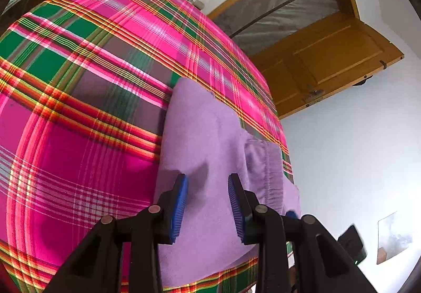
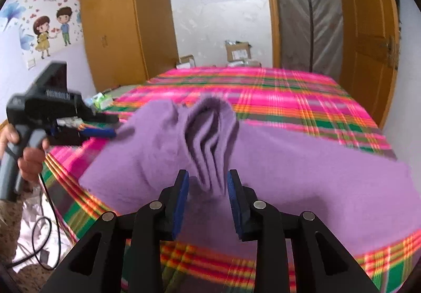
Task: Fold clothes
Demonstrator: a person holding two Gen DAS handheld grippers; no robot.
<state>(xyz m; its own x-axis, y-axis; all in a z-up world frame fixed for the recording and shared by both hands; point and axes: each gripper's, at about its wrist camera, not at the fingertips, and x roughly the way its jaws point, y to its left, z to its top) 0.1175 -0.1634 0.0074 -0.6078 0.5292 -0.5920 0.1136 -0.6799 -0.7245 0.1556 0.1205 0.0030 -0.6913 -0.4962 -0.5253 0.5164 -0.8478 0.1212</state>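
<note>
On the bed (image 2: 302, 93), spread with a bright pink-and-green plaid sheet, lies a lilac fleece garment (image 2: 302, 169), stretched along the near edge from about nine o'clock to three o'clock as the right wrist sees it. At nine o'clock there, a hand (image 2: 29, 158) holds the left claw (image 2: 110, 133); its tip touches the cloth's left corner, but from that angle I cannot tell whether it bites. The left wrist view settles it: left claw (image 1: 208, 203) stands spread, fleece lying flat below the pads with nothing pinched. Moving right, a bunched, pleated hump of fabric rises at twelve o'clock above the right claw (image 2: 208, 203), whose pads are also spread — the folds hang between them, not pressed.

I judge the garment soft, light and limp, fuzzy enough not to slip, and in no way fragile — it will sag and crumple wherever unsupported. Best taken by a hemmed edge or corner, one in each claw, pinching a single layer and keeping it taut.
</note>
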